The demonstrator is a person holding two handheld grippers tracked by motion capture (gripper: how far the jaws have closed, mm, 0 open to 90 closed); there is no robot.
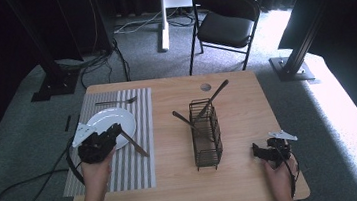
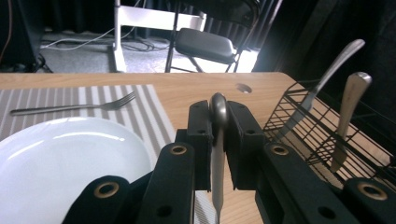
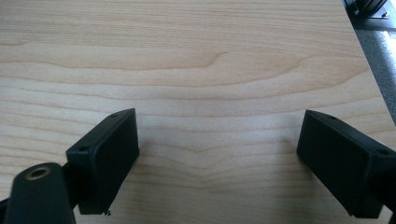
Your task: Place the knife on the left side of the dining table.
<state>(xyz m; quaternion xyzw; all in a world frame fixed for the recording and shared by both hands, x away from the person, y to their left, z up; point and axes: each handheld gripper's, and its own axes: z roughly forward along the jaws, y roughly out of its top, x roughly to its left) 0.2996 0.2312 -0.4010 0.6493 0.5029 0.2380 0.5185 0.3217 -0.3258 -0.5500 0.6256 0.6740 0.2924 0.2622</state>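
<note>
Your left gripper (image 1: 112,132) is clamped on a table knife (image 1: 135,143), its jaws pressed against the handle from both sides. In the left gripper view the knife (image 2: 218,154) is plain silver metal with a rounded handle end that stands up between the jaws, and it runs down out of the bottom edge, so you cannot see its blade there. From the high view the knife slants from the gripper toward the near right, lying over the striped placemat (image 1: 122,161) just right of the white plate (image 1: 113,122); whether its tip touches the mat is hard to tell.

Your right gripper (image 1: 257,151) sits at the near right of the wooden table (image 1: 245,184), jaws spread wide apart with bare wood between them.

A fork (image 1: 116,102) lies on the far part of the placemat, beyond the plate. A black wire caddy (image 1: 206,137) stands mid-table with two utensils leaning in it; their lower ends are behind the wires, so you cannot tell what kind they are. The left gripper view shows two silver handles (image 2: 348,100) rising from the caddy (image 2: 322,135) on the right. Your left hand (image 1: 96,172) covers the rear of its gripper.
</note>
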